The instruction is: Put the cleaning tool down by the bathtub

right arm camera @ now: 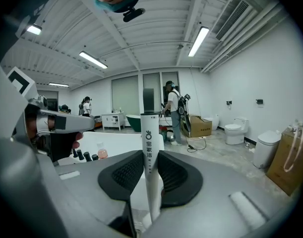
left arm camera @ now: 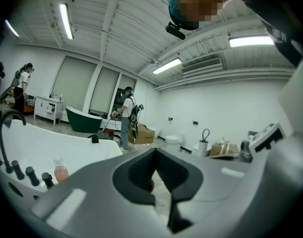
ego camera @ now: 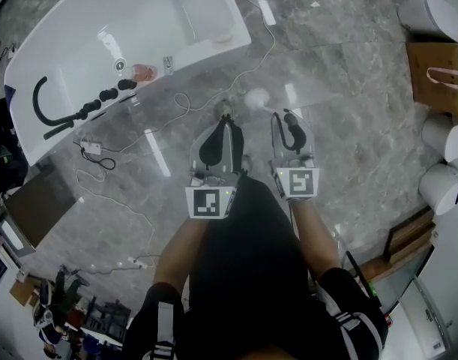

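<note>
The white bathtub [ego camera: 101, 21] stands at the upper left of the head view, and its rim [left arm camera: 52, 148] shows in the left gripper view. My right gripper [ego camera: 287, 118] is shut on the cleaning tool's white handle [right arm camera: 150, 148], which stands upright between the ribbed black pads [right arm camera: 124, 175]. The tool's fluffy white head [ego camera: 255, 97] hangs over the grey floor, right of the tub's corner. My left gripper [ego camera: 223, 122] is beside it, pads together with nothing in them [left arm camera: 153, 155].
A black faucet [ego camera: 45, 107], knobs and a pinkish bottle [ego camera: 142, 72] sit on the tub's rim. White cables and a power strip [ego camera: 135, 261] lie on the floor at left. A cardboard box [ego camera: 438, 77] and white bins [ego camera: 442, 133] stand at right. People stand far off [right arm camera: 173, 110].
</note>
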`<act>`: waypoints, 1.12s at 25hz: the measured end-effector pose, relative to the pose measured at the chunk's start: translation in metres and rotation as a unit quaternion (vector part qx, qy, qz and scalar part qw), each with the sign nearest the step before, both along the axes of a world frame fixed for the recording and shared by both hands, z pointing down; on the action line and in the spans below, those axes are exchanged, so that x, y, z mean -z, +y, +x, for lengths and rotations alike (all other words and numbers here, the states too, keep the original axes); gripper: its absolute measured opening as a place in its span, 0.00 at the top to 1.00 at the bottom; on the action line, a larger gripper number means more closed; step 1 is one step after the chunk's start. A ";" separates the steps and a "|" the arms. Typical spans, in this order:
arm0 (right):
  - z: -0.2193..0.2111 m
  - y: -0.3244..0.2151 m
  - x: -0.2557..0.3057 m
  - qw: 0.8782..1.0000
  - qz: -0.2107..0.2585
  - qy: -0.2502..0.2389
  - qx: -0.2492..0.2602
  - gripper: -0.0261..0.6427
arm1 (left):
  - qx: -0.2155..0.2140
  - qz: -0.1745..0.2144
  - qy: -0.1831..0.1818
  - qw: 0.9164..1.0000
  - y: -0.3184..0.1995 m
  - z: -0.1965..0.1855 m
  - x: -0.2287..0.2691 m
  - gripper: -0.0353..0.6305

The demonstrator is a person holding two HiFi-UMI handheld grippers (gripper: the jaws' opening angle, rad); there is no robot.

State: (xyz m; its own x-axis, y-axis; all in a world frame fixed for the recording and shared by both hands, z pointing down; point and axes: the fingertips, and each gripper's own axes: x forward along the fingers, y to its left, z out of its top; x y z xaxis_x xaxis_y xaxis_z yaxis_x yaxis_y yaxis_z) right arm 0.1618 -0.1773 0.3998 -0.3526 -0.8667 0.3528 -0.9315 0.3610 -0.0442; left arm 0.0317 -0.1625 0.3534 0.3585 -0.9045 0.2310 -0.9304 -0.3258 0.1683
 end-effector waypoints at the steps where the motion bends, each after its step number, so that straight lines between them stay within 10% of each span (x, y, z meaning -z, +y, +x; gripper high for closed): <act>1: -0.002 -0.001 -0.006 1.000 -0.001 0.001 0.003 0.82 | 0.001 -0.001 0.000 1.000 -0.001 -0.002 -0.004 0.94; 28: -0.050 -0.045 -0.168 0.997 -0.074 0.023 0.031 0.83 | 0.004 -0.037 0.003 0.999 -0.038 -0.024 -0.142 0.94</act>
State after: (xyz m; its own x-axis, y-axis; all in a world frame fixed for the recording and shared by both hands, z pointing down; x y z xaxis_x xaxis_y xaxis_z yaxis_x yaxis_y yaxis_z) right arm 0.1114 -0.2218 0.5675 -0.3843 -0.7811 0.4921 -0.9099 0.4107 -0.0586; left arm 0.0082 -0.2003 0.4958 0.3531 -0.8879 0.2949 -0.9318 -0.3052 0.1967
